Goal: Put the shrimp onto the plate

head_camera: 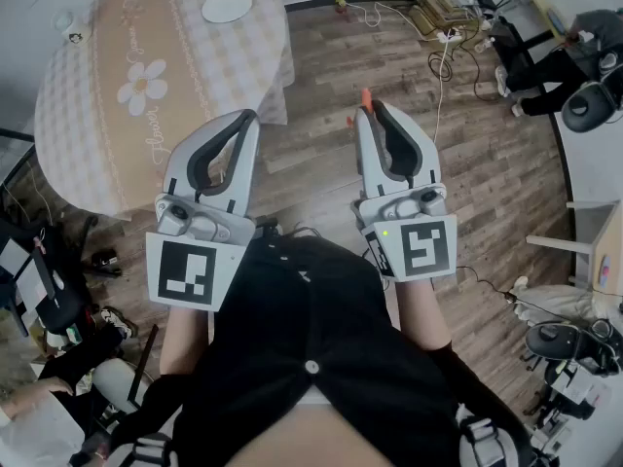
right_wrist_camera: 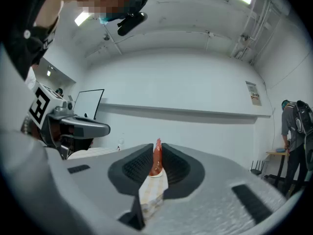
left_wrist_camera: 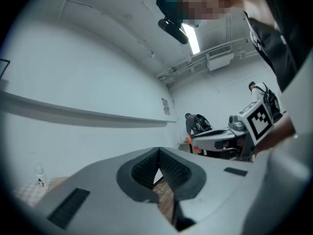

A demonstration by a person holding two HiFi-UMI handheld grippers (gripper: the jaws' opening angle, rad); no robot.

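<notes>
The shrimp [right_wrist_camera: 156,159] was held in the right gripper [right_wrist_camera: 157,150], with its orange tail end standing up just past the jaw tips. In the head view only that orange tip [head_camera: 365,97] could be made out above the gripper [head_camera: 368,111].

The step in hand was judged to be the carry to the plate [head_camera: 227,6]. The plate lay on the far part of the checked table [head_camera: 107,115], well apart from both grippers, which were raised over the wooden floor [head_camera: 487,163] in front of the person's chest. To do the step well, the clamp would best be left unchanged across the whole carry, since only a narrow part of the shrimp was gripped. The gripper would then be tipped downward over the middle of the plate and lowered close to it before release, so that the shrimp is laid down rather than dropped and cannot slide off the rim.

The right jaws were pressed onto the shrimp, parted by no more than its thickness. A pale checked patch showed through the gap beneath it, taken to be the tablecloth beyond. The left gripper [left_wrist_camera: 159,153] was seen with its jaw tips brought together and nothing between them; only a sliver of floor showed behind the tips.
</notes>
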